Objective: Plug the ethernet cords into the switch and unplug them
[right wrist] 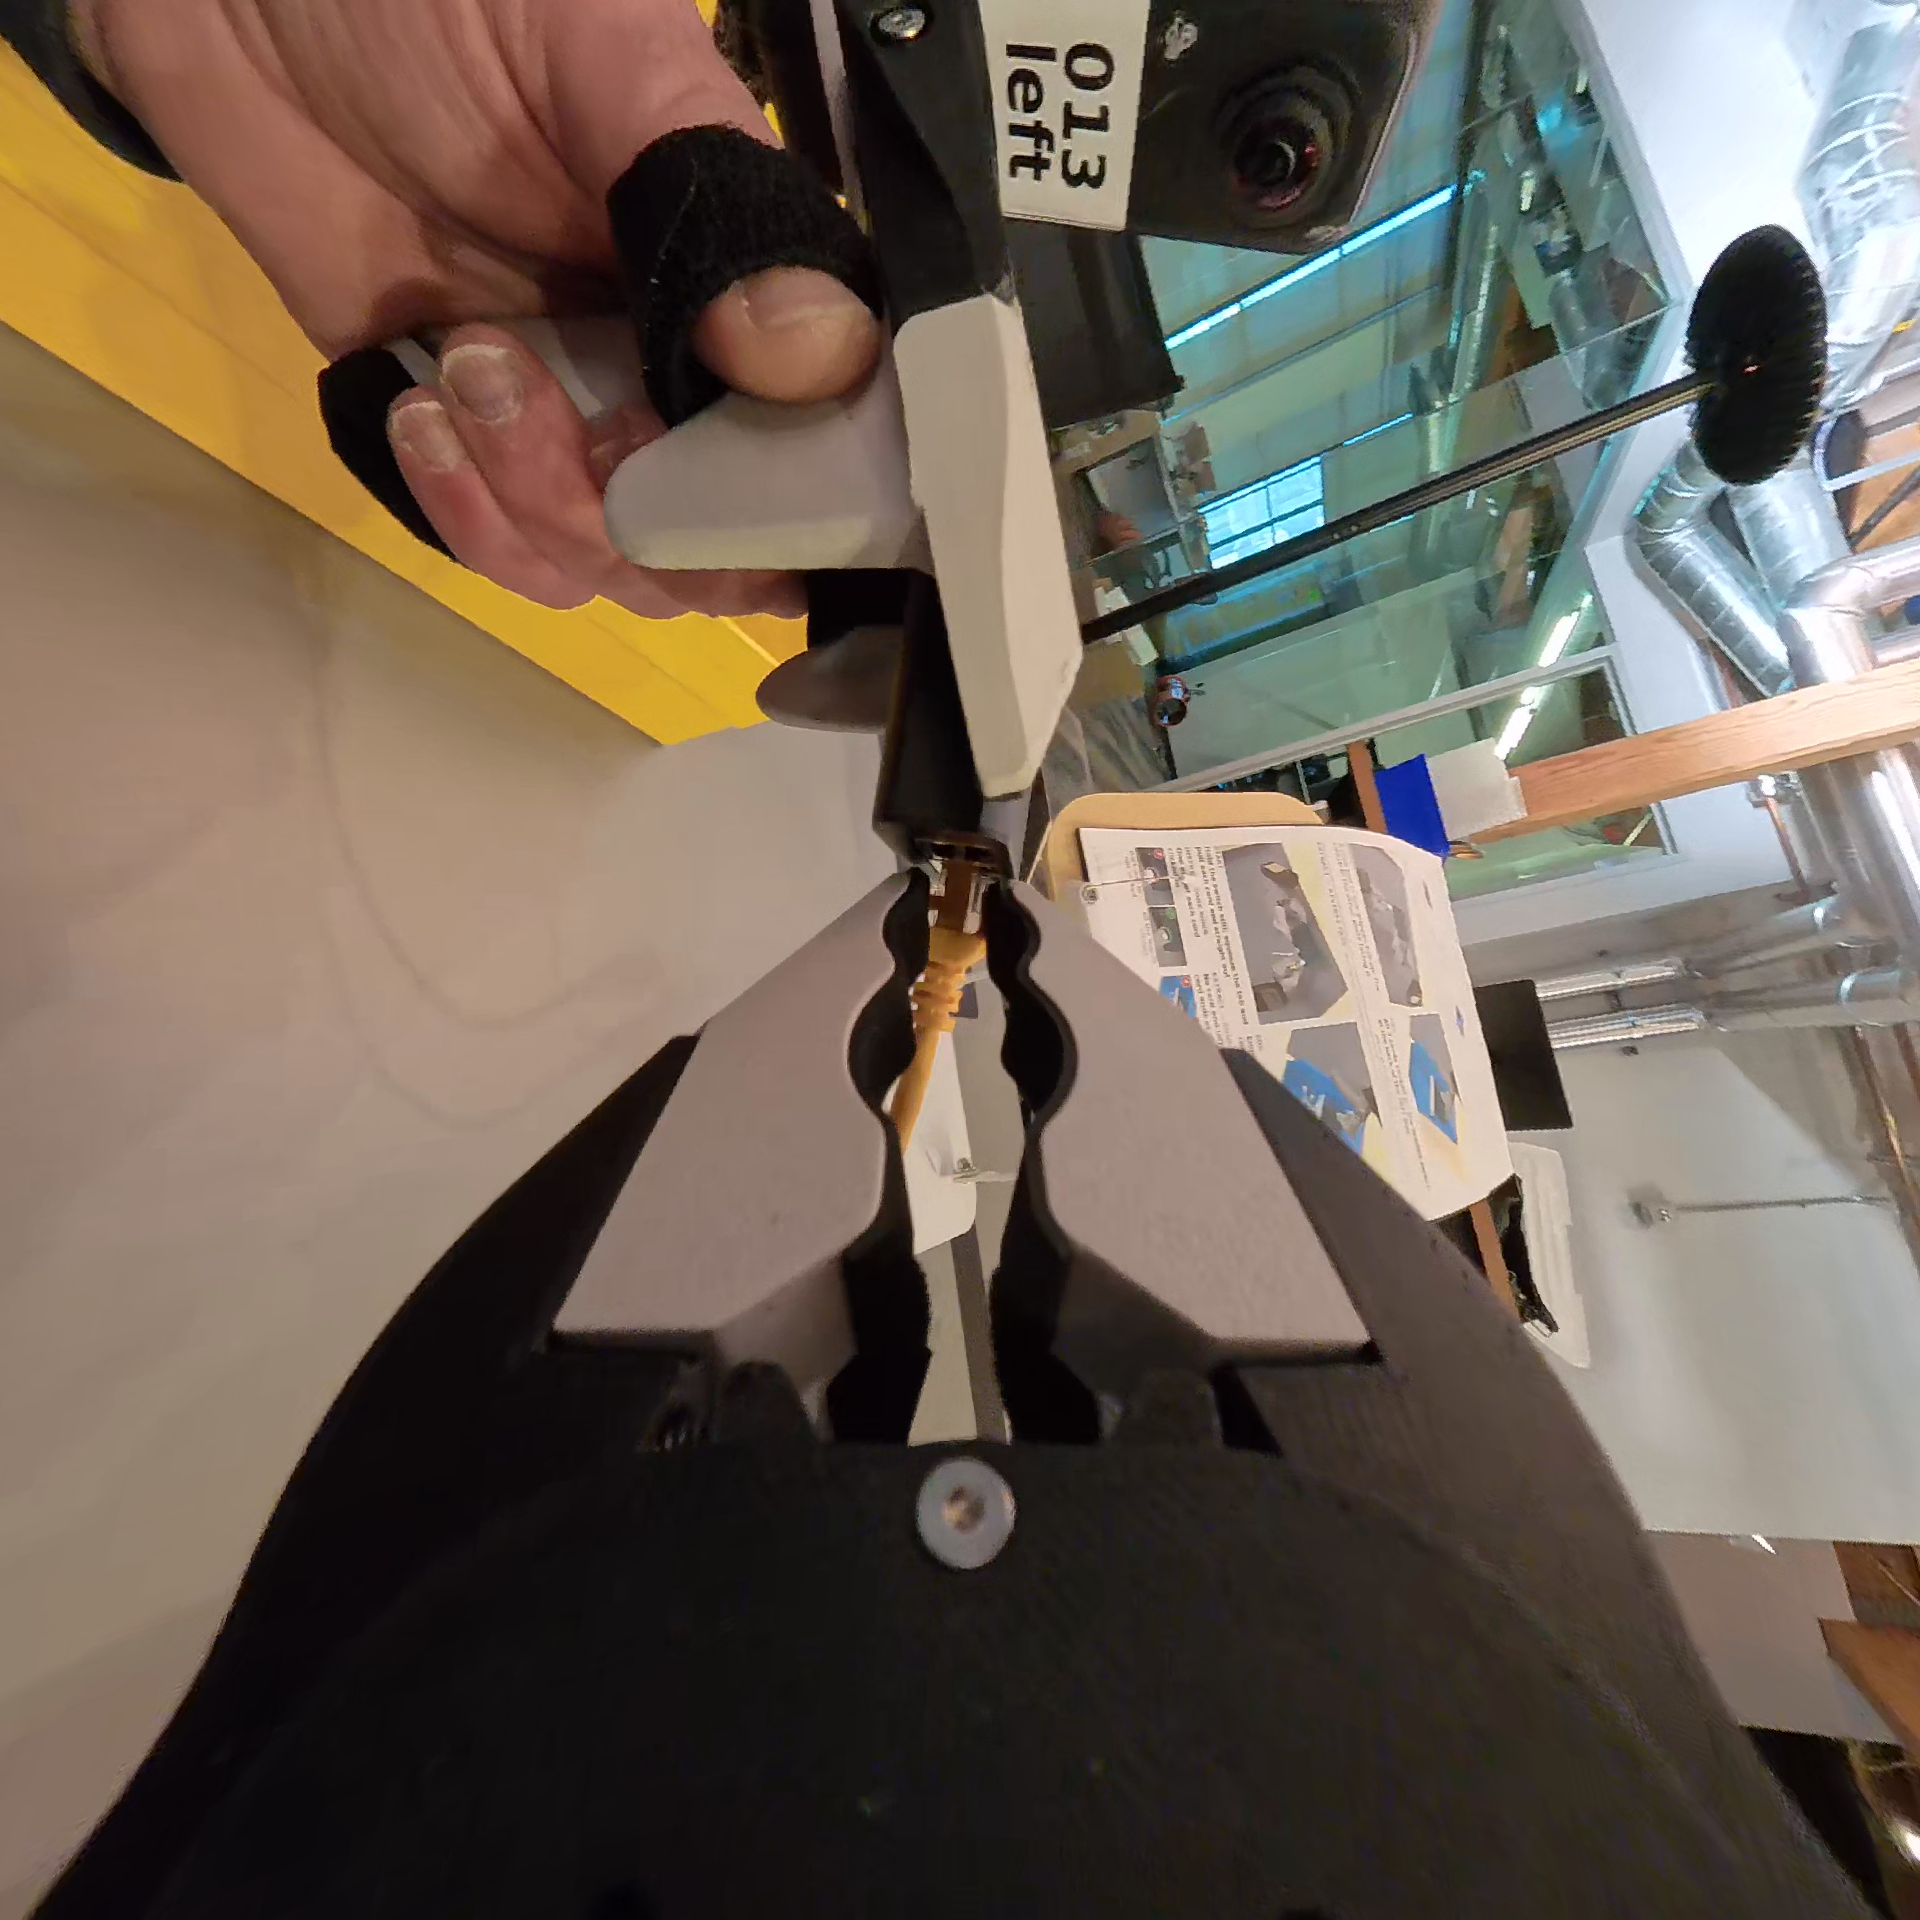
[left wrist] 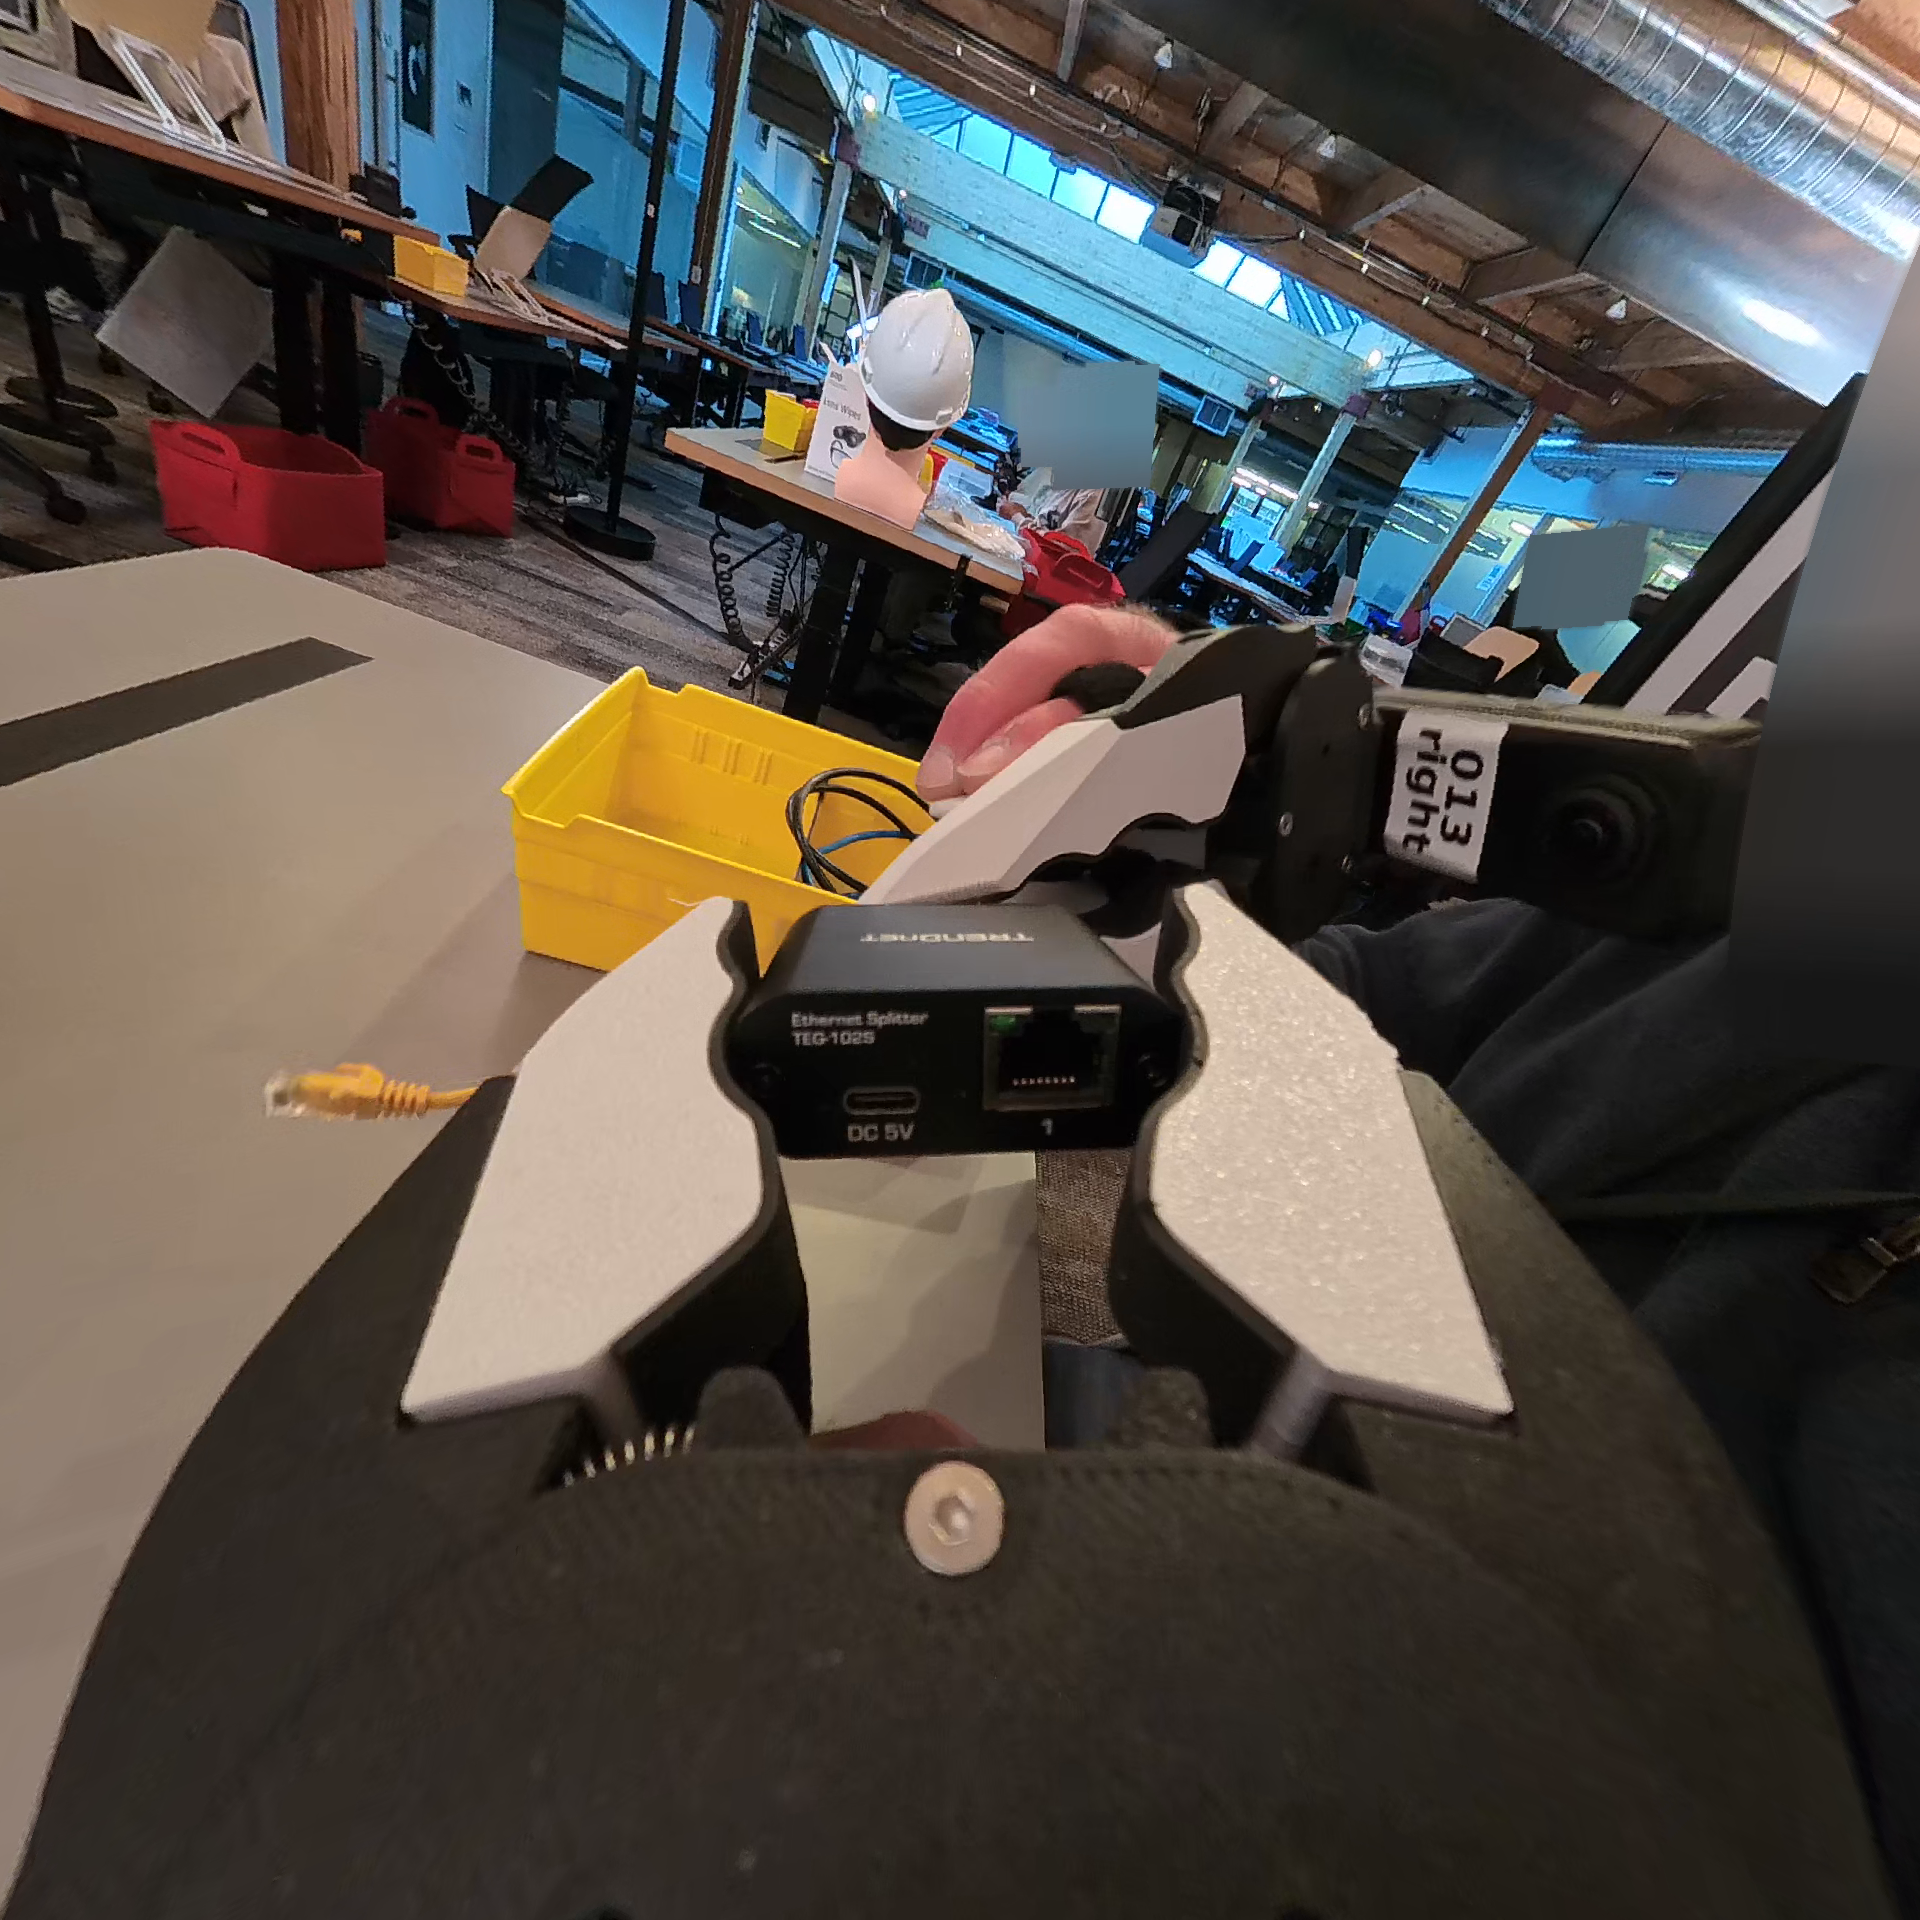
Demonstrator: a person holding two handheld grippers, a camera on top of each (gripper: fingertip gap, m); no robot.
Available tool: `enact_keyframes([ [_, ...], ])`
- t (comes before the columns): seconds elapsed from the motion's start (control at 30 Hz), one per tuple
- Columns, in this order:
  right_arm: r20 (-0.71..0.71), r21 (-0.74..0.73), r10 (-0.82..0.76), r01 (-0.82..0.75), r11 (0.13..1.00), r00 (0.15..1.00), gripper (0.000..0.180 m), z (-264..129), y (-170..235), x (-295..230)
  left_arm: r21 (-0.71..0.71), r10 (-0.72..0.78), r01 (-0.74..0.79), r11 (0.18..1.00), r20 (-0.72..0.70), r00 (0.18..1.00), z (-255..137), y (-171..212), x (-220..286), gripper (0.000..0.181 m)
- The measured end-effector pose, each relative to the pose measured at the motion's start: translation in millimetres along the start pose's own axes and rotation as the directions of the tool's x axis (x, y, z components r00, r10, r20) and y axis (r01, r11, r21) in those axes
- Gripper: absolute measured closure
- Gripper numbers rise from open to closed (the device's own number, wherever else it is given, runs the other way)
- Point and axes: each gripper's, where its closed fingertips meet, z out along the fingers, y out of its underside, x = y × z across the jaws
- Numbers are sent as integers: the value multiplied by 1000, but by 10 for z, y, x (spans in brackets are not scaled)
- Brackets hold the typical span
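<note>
My left gripper (left wrist: 951, 920) is shut on the black switch (left wrist: 951, 1029) and holds it above the grey table (left wrist: 208, 935). The near face of the switch shows one empty ethernet port (left wrist: 1051, 1058). My right gripper (right wrist: 961, 899) is shut on the plug of a yellow ethernet cord (right wrist: 951, 920), whose tip is at a port on the switch's far face (right wrist: 925, 769). I cannot tell how deep it sits. The right gripper also shows in the left wrist view (left wrist: 935, 868), behind the switch. Another yellow plug (left wrist: 343, 1091) lies on the table to the left.
A yellow bin (left wrist: 623, 831) stands on the table behind the switch with a coiled black and blue cable (left wrist: 831, 821) in it. A printed instruction sheet (right wrist: 1299, 997) stands beyond the grippers. Red bins (left wrist: 270, 499) sit on the floor farther off. Left and right tips are no more than a few centimetres apart.
</note>
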Motion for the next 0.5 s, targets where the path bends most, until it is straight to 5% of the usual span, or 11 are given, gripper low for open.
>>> enact_keyframes([
  [0.23, 38, -23, -23, 24, 999, 999, 171, -48, 27, -11, 10, -14, 15, 1000, -26, 1000, 22, 7, 20, 108],
  [0.3, 23, -86, -32, 34, 996, 999, 170, -93, 172, 30, 117, -57, 60, 991, -30, 998, -83, -162, -21, 108],
  [0.5, -21, -124, 157, -158, 980, 987, 171, -457, 470, 300, 82, 63, -67, 994, 45, 997, -238, -322, -64, 107],
])
